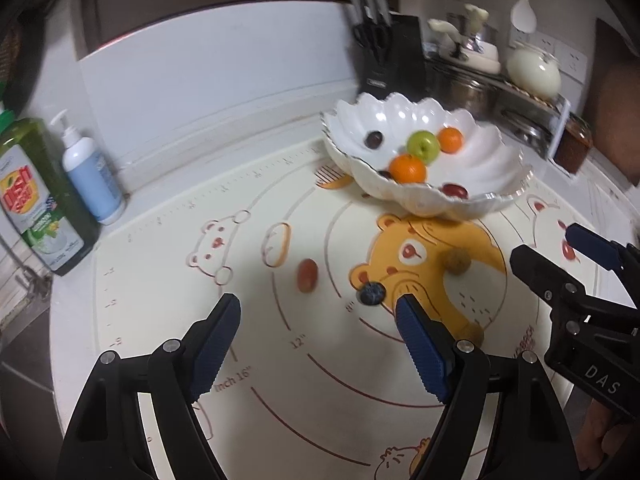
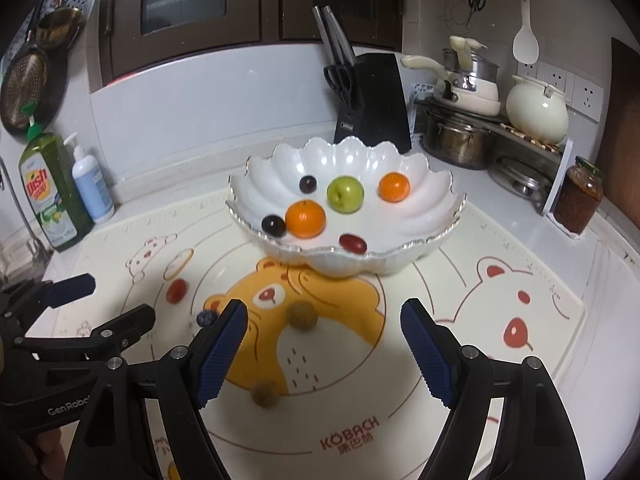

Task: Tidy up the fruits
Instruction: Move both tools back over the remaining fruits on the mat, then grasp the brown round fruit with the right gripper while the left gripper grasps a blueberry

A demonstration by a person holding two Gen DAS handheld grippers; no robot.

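Indoor light, moderately dim, warm-neutral cast. Both views are fisheye: strong barrel distortion, black vignette in the corners, worktop [image 2: 520,216] edge bows. Left wrist view is motion-blurred; fruit on the mat [image 1: 256,208] smears, knife block [image 1: 394,52] soft. Right wrist view is sharper, with only the nearest fruit on the mat soft. Specular glare on the white bowl [image 2: 348,160] interior and on the kettle [image 2: 536,112]. Soft shadow under the bowl falls toward the camera; upper cabinets [image 2: 192,4] sit dark.
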